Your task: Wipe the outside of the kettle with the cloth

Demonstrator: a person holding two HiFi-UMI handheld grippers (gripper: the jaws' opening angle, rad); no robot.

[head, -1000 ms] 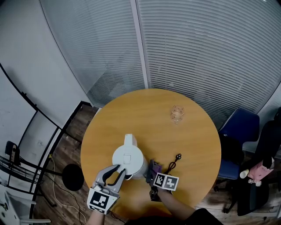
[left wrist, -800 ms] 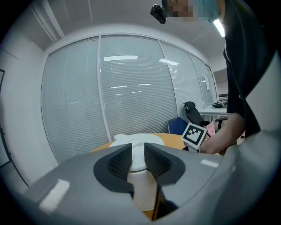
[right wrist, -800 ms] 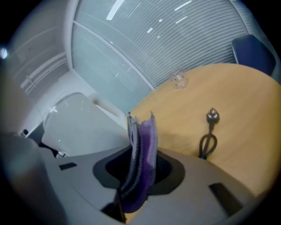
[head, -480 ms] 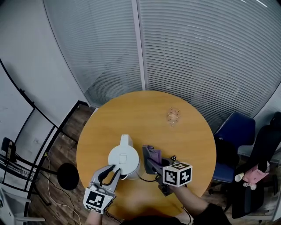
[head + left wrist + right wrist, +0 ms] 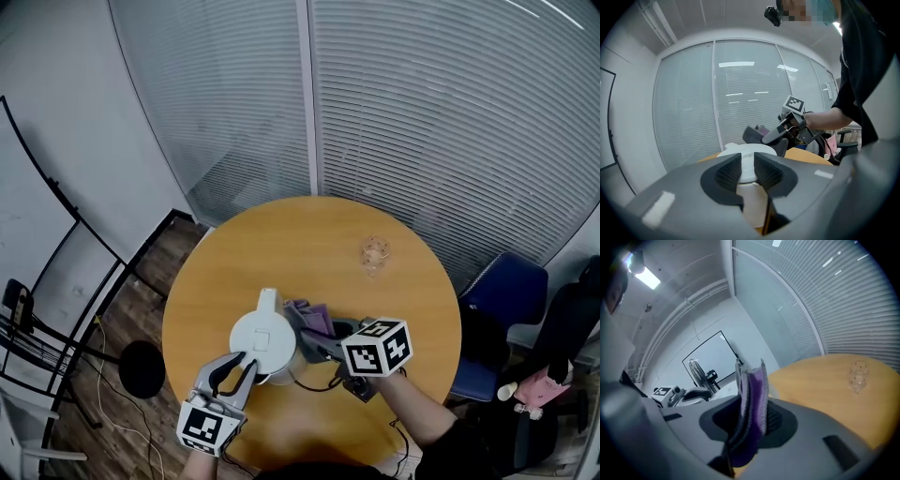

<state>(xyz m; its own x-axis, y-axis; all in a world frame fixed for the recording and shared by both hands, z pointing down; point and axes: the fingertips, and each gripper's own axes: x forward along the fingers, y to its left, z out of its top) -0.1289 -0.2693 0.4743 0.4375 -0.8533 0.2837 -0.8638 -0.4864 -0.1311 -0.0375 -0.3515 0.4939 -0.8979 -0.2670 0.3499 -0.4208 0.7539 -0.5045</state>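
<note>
Near the front-left edge of the round desk (image 5: 309,234), the white kettle (image 5: 265,339) stands upright, spout pointing away. Left tongs (image 5: 246,362) come in from the near side, pads almost together w/ only a thin slit between them, pinched on the kettle's pale handle (image 5: 750,205); the lid (image 5: 749,158) shows just past the tips. Right tongs (image 5: 313,343) reach in from the right, clamped tight on a purple-grey cloth (image 5: 311,315). In the right gripper view the fabric stands up in a fold between the pads and hangs out below them. The cloth sits at the kettle's right flank, up near the top; touching or just shy of it, can't tell.

Room: the kettle is close to the desk's near rim, so little margin on that side. Toward the far side a wide stretch of bare wood runs to the blinds (image 5: 450,122). Only a small clear glass (image 5: 376,251) stands there, far right, well apart from the kettle. A thin black cord (image 5: 319,382) lies on the wood btwn kettle base and right tongs. A blue chair (image 5: 497,300) sits just off the desk's right edge.
</note>
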